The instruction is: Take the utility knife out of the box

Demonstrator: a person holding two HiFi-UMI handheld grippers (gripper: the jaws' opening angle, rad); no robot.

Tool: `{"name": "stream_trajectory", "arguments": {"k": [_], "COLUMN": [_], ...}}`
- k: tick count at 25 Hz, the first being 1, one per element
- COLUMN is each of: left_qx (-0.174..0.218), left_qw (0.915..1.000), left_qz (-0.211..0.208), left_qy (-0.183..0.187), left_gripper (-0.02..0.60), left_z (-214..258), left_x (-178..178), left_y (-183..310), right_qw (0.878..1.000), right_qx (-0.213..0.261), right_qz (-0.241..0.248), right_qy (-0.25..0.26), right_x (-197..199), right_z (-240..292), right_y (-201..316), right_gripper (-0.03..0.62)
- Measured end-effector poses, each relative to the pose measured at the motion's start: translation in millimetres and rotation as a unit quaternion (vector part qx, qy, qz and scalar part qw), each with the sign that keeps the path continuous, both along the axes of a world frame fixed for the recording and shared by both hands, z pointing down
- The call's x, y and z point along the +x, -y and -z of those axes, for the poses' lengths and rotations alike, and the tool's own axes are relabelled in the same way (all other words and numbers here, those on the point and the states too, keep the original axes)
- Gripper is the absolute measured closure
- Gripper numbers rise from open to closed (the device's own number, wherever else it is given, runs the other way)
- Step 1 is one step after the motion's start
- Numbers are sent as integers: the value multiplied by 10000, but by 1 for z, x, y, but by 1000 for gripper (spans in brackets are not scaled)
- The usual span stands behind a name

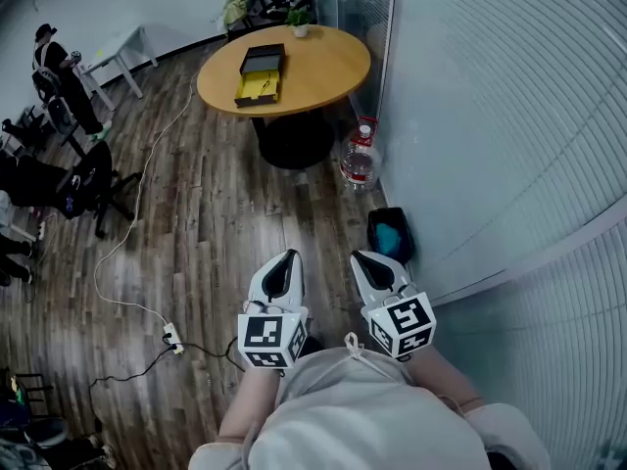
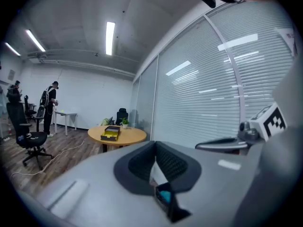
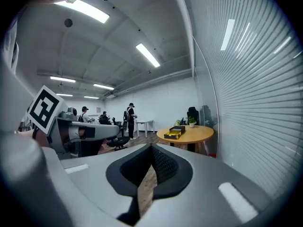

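Currently box [image 1: 260, 74] on tabletop [image 1: 328, 62] at 12 o'clock; left hand-held gripper [image 1: 283, 259], right hand-held gripper [image 1: 364, 259] clenched, empty. We expect knife light, stiff; pinch mid-handle.

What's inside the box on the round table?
The box shows a yellow lining with a small dark streak on it; it is too far off to tell whether that is the utility knife.
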State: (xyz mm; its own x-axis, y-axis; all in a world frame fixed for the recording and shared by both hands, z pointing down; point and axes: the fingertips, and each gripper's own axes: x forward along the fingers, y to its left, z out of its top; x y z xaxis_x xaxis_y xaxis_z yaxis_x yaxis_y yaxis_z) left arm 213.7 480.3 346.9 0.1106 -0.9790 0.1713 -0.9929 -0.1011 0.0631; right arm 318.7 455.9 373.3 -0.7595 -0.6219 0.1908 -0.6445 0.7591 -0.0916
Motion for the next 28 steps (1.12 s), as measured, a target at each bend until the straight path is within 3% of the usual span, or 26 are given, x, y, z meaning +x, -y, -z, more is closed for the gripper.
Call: {"name": "stream_trajectory", "arguments": {"k": [6,12,18,28], "left_qx": [-194,-315,-246,31], "left_qw": [9998,9994,9996,9996], "left_qz": [73,155,-63,-279], "left_qy": [43,-53,-91,-81], "left_gripper": [575,575,575,575], "left_z": [-18,-43,-35,0], "left_x": [-14,-62,-133,-294], "left_y": [19,66,151,305], "right_qw": [9995,9989,9984,9979], "right_qx": [-293,-474,-470,-450], "right_qz": [-83,-53,-305,-441], "right_qy": [62,41,-57,-143], "right_x": [-8,-49,-116,-273], "right_z": [-20,-43,-36,-16], "right_y": [23,65,145,292], "right_gripper": [597,597,597,597]}}
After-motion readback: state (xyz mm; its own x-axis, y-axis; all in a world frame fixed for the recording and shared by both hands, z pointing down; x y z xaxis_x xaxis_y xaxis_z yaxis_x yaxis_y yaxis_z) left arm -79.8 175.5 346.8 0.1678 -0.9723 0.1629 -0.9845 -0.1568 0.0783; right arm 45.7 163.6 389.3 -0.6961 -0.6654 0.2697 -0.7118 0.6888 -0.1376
